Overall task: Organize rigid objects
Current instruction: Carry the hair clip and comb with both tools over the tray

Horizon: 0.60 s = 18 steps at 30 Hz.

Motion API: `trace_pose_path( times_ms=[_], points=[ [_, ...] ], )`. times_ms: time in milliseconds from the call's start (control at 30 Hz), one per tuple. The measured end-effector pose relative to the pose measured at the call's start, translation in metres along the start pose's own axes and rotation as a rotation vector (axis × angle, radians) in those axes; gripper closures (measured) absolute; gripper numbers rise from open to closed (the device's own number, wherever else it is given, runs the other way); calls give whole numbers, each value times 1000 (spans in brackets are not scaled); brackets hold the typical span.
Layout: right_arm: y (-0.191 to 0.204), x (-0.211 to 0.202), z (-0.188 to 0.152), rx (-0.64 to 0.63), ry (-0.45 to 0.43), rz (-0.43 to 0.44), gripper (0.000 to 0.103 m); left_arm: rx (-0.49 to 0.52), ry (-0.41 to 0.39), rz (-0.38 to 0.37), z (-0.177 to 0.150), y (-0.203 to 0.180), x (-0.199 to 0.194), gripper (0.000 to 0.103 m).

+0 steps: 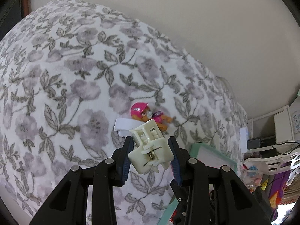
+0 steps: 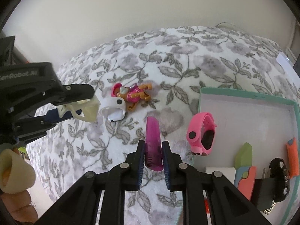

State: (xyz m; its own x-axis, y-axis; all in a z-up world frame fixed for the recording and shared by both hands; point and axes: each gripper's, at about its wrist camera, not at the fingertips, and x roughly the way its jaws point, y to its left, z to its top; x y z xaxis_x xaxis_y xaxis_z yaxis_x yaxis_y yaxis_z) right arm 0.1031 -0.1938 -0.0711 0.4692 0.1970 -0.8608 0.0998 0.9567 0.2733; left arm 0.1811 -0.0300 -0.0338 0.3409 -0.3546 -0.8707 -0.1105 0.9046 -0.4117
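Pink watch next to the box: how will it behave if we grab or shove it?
The pink watch looks like a soft band curled in a closed loop, so it will probably flex under the pads. Probably light. Resting on the fuzzy floral blanket, it would likely drag or flop over rather than slide cleanly.

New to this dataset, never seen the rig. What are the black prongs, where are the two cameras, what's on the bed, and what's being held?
No robot arm here: a person carries a hand-held two-finger gripper in each hand, with a fisheye camera on each looking along its fingers.

The left wrist view shows the left gripper shut on a cream plastic mechanism with a small metal spring. The right wrist view shows the right gripper shut on a translucent magenta plastic piece; the left gripper appears at that view's left edge.

On the grey floral blanket lie an orange toy pup figure in a pink helmet, a white rounded plastic item and a pink child's wristwatch. The teal-rimmed shallow box already holds several small toys.
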Motion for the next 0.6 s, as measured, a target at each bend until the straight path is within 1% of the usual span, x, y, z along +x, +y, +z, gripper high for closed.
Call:
trace_pose_path(
  times_ms=[100, 167, 333, 467, 533, 600],
  points=[
    [-3, -8, 3, 15, -21, 11, 84, 5, -24, -14, 1, -3, -11, 63],
    [-5, -19, 7, 28, -50, 18, 84, 10, -41, -25, 3, -7, -19, 63],
    [-17, -63, 20, 55, -176, 4, 84, 31, -89, -82, 3, -21, -46, 63],
    [-34, -97, 25, 70, -268, -94, 84, 70, -119, -121, 0, -38, -63, 63],
    [-48, -108, 26, 99, -287, -117, 84, 98, -125, -131, -5, -49, -67, 63],
    [-66, -115, 25, 144, -296, -158, 84, 139, -123, -134, -12, -64, -67, 63]
  ],
)
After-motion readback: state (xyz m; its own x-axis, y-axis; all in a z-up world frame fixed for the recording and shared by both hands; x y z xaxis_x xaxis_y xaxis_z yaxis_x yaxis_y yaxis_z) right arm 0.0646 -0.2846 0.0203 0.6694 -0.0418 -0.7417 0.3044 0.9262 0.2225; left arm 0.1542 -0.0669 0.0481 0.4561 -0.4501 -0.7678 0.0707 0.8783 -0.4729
